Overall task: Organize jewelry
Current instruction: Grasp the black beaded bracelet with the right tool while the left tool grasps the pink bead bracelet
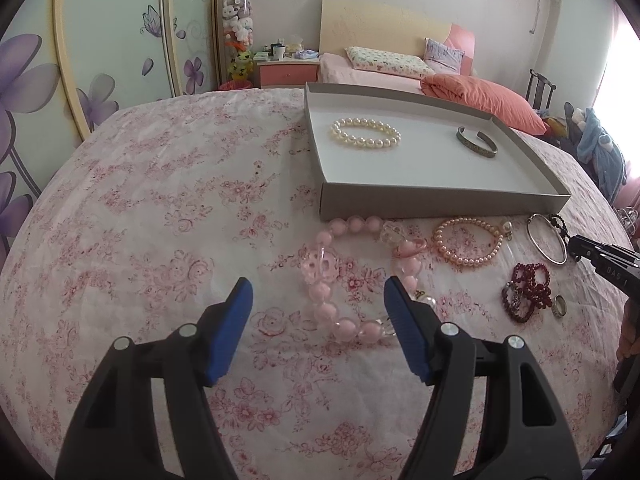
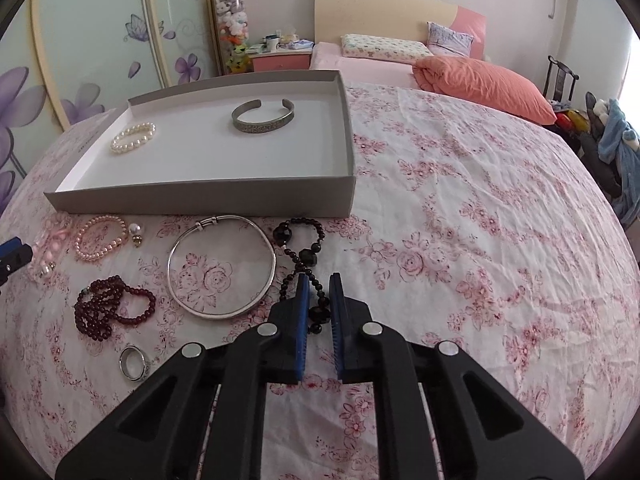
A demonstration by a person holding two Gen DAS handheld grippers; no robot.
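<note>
The right tool [image 2: 319, 296] is pinched shut on the black bead necklace [image 2: 298, 236], which lies on the desk just in front of the gray box [image 2: 200, 198]. I think the next move is to lift it over the box wall and let go inside. The left tool [image 1: 318, 300] is spread wide apart above the big pink bead necklace [image 1: 332, 280].

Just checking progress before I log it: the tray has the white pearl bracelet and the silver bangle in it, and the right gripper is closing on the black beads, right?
Not quite. The tray holds the pearl bracelet and a cuff; the right wrist view shows the bangle lying on the cloth in front. The right gripper is indeed closing around the black beads.
</note>
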